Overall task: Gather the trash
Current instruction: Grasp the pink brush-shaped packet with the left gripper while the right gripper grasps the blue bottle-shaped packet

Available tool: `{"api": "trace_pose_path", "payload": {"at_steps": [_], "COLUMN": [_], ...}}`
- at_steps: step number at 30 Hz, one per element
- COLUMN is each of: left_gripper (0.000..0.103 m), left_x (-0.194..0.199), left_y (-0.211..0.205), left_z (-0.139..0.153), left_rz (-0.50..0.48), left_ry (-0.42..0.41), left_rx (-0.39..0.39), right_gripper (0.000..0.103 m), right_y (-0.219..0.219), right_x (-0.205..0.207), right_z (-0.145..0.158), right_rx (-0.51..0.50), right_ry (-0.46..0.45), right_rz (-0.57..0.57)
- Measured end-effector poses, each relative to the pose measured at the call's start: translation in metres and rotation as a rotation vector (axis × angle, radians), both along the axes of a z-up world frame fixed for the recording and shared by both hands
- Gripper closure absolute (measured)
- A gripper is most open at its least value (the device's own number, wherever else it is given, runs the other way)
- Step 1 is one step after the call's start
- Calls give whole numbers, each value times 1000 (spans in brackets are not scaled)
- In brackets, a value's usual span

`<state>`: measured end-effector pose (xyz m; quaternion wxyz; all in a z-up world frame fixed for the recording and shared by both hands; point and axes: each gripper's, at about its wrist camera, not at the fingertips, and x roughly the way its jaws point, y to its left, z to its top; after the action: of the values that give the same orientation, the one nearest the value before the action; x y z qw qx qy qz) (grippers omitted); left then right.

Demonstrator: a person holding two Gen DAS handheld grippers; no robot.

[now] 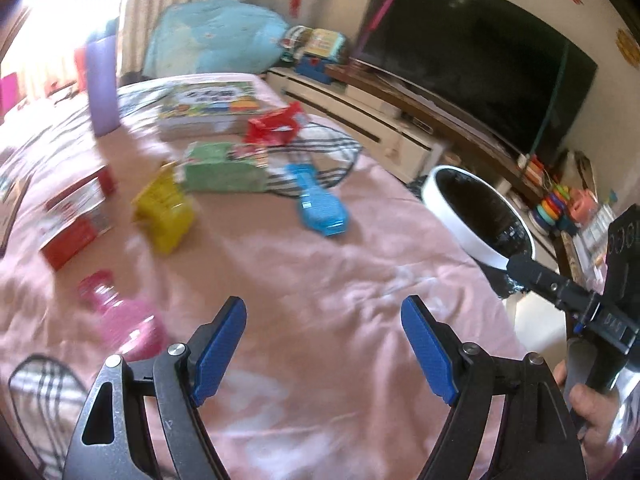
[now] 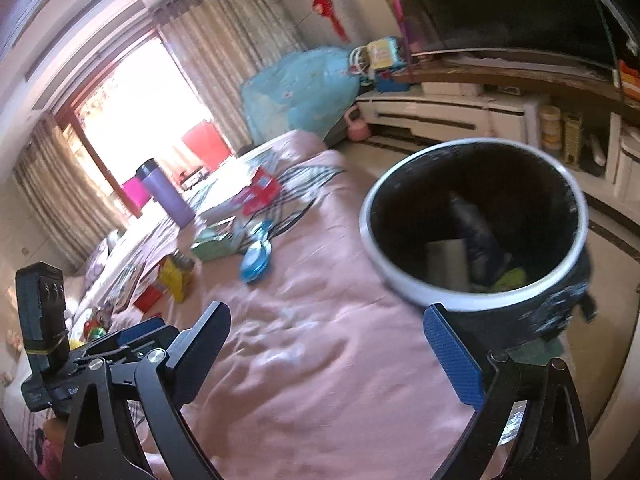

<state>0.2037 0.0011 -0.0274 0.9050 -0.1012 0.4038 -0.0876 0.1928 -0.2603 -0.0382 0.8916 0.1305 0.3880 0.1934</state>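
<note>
Trash lies on a pink bedspread [image 1: 320, 272]: a yellow wrapper [image 1: 164, 212], a green packet [image 1: 224, 168], a red wrapper [image 1: 276, 124], a blue package [image 1: 320, 208], a red-and-white box [image 1: 76, 220] and a pink bottle [image 1: 120, 316]. A black bin with a white rim [image 2: 472, 216] stands off the bed's right edge and holds some trash; it also shows in the left wrist view [image 1: 476, 212]. My left gripper [image 1: 324, 344] is open and empty above the bedspread. My right gripper [image 2: 328, 352] is open and empty, close to the bin.
A purple flask [image 1: 102, 84] and a stack of picture books [image 1: 204, 104] sit further back on the bed. A TV [image 1: 480, 52] on a low white cabinet [image 1: 360, 116] runs along the right. Toys [image 1: 560, 204] crowd the floor by the cabinet.
</note>
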Motion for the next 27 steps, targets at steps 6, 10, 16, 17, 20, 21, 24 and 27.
{"api": "trace_pose_path", "payload": {"at_steps": [6,10,16,17,20,21,24,27], "left_gripper": [23,23,23,23,23,23,23,25], "left_x": [-15,-22,-26,-25,-17,-14,-2,10], "left_y": [31,50,79,83,90,91,95,96], "left_z": [0,0,-11,-13,-20,-21,-27,-34], "left_rz": [65,127,237,250,269,272,287,297], "left_ry": [4,20,91,104,127,132,147,151], "left_rx": [-7,-4,-76,-87,-110,-111,-113,-102], "right_gripper": [5,5,5,5,5,5,6,8], "right_y": [34,53,78,81,91,95,104,114], "right_x": [-4,-2,11,12,22,25,38,55], "right_z": [-4,-6,-9,-10,-13,-14,-19,-26], "right_rx": [-17,-30,-57,-60,-76,-84,-105,-136], "right_ry": [8,9,20,21,25,26,33,43], "right_rz": [59,89,136,144,172,180,195,200]}}
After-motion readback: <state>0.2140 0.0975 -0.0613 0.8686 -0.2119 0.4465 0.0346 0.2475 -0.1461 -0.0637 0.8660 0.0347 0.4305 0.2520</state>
